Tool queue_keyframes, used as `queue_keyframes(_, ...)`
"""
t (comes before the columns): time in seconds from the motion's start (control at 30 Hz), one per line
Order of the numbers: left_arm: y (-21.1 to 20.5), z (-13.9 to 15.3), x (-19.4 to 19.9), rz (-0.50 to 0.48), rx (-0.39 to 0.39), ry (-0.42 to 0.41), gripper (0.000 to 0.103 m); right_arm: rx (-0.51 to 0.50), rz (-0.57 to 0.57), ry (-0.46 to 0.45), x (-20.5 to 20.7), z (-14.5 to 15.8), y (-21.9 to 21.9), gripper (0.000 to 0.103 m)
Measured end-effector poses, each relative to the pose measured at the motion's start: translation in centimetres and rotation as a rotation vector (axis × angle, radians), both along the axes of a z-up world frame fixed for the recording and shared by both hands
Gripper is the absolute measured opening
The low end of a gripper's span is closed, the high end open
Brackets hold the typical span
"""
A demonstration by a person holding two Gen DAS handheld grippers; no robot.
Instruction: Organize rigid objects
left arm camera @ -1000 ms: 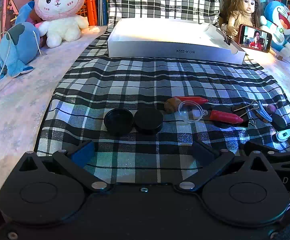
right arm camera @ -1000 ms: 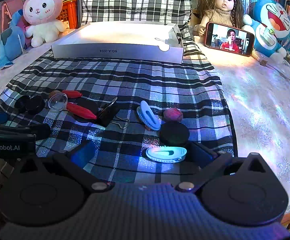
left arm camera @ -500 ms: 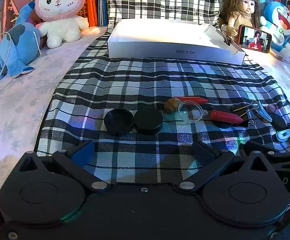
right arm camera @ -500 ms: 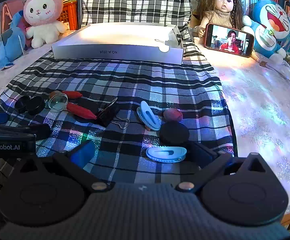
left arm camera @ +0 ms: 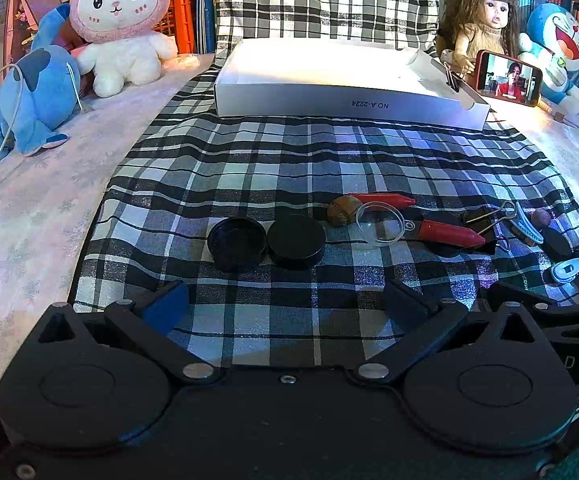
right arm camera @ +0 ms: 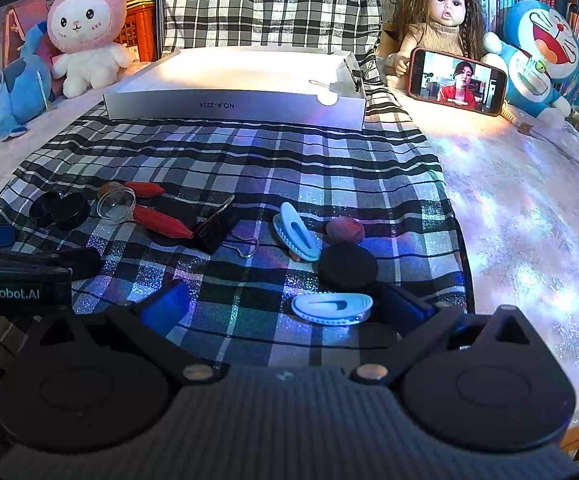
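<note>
**Presently: small items counted on plaid cloth, both grippers empty**

Left gripper (left arm camera: 285, 300) and right gripper (right arm camera: 285, 304) both spread wide, grasping nothing, low over the black-and-white plaid cloth (left arm camera: 289, 160). Counted on the cloth: two round black caps (left arm camera: 265, 242) touching; two red tapered pieces (left arm camera: 447, 233); one clear round lens (left arm camera: 380, 224); two pale blue hair clips (right arm camera: 331, 307); one black binder clip (right arm camera: 215, 226). One white shallow cardboard box (right arm camera: 233, 106) lies beyond, well apart.

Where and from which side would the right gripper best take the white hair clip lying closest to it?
Probably across the narrow width of the white hair clip, near its middle, coming from above. It lies flat and long on the checked cloth, sideways to the open right gripper, with a black round lid just behind it, so a low approach looks crowded.
</note>
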State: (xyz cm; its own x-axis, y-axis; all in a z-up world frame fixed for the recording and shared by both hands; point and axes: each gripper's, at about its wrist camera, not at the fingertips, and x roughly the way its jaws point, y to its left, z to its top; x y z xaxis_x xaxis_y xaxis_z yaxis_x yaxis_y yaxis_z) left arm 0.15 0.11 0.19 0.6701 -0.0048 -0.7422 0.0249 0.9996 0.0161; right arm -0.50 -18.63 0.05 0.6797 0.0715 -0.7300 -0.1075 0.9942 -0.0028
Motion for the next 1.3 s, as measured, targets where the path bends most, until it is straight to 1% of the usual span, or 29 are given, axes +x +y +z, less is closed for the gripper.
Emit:
queue_keyframes(0.13,0.0,0.1,0.0,0.003,-0.002,-0.003,0.103,0.004,-0.003,-0.010,-0.1,0.1,-0.1,0.103)
queue_keyframes(0.33,0.0,0.2,0.0,0.008,-0.005,-0.012,0.103,0.010,-0.022,-0.059,-0.7,-0.2,0.0,0.103)
queue_keyframes(0.6,-0.2,-0.3,-0.3,0.027,-0.004,-0.056,0.103,0.017,-0.011,-0.095,-1.0,-0.5,-0.2,0.103)
queue_keyframes(0.73,-0.1,-0.3,-0.2,0.029,-0.009,-0.056,0.103,0.022,-0.002,-0.114,-1.4,-0.6,-0.3,0.103)
queue_keyframes(0.83,0.0,-0.1,-0.4,0.018,-0.009,-0.074,0.095,0.016,0.009,-0.128,-1.9,-0.6,-0.3,0.103)
queue_keyframes(0.9,0.2,0.0,-0.8,0.009,-0.009,-0.089,0.087,0.013,0.015,-0.140,-2.2,-0.6,-0.4,0.103)
queue_keyframes(0.93,0.3,0.1,-0.9,0.006,-0.012,-0.095,0.085,0.013,0.015,-0.145,-2.4,-0.6,-0.4,0.103)
queue_keyframes(1.0,0.6,0.2,-1.3,0.008,-0.021,-0.107,0.077,0.015,0.016,-0.155,-2.6,-0.5,-0.5,0.102)
queue_keyframes(1.13,1.7,0.7,-2.0,0.034,-0.046,-0.155,0.069,0.013,0.016,-0.179,-3.0,-0.2,-0.8,0.096)
queue_keyframes(1.23,2.5,1.2,-2.4,0.064,-0.036,-0.197,0.061,0.018,0.010,-0.199,-3.2,0.0,-1.2,0.091)
queue_keyframes(1.3,2.9,1.3,-2.4,0.071,-0.019,-0.205,0.054,0.020,0.002,-0.207,-3.2,0.2,-1.5,0.088)
